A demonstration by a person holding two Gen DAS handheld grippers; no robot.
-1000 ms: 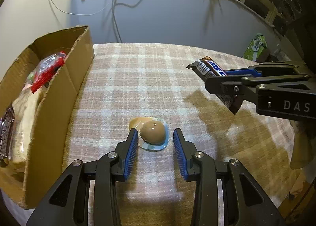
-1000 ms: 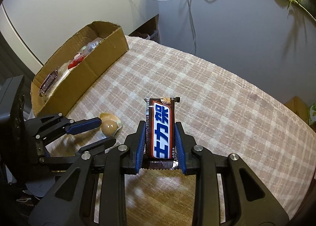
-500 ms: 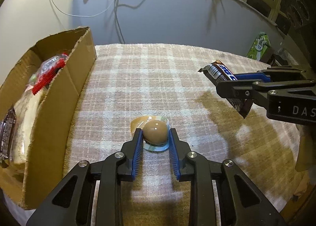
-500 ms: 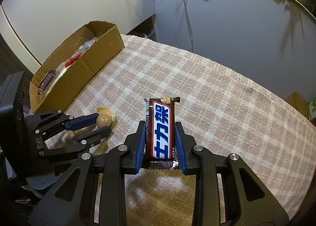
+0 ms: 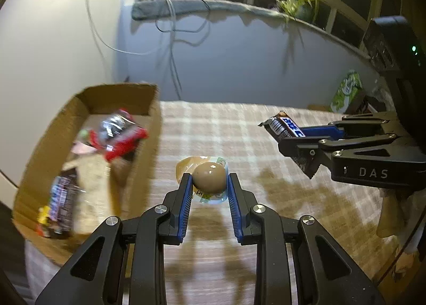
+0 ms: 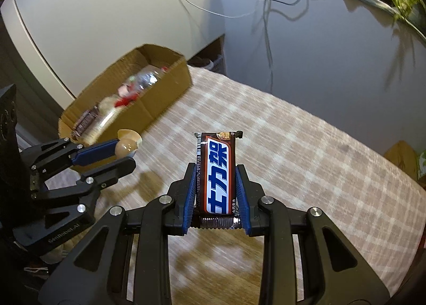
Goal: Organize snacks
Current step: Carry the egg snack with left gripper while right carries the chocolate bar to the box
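Note:
A packaged brown egg (image 5: 209, 177) with a clear and pale-blue wrapper hangs above the checked tablecloth (image 5: 239, 124), and my left gripper (image 5: 208, 181) is shut on it. From the right wrist view the same egg (image 6: 127, 146) shows at the left gripper's tips (image 6: 125, 154), near the box. My right gripper (image 6: 216, 174) is shut on a brown, blue and white chocolate bar (image 6: 217, 174), held upright above the table. That bar (image 5: 286, 127) sticks out of the right gripper at the right of the left wrist view. An open cardboard box (image 5: 149, 129) to the left holds several snack packs.
The box (image 6: 159, 100) sits at the table's left edge by a white wall with hanging cables. A green packet (image 5: 346, 90) stands beyond the table at the far right. Plants and a grey cloth line a ledge behind.
My left gripper closed on the egg and lifted it off the cloth, nearer the box. My right gripper rose slightly with the chocolate bar still in it.

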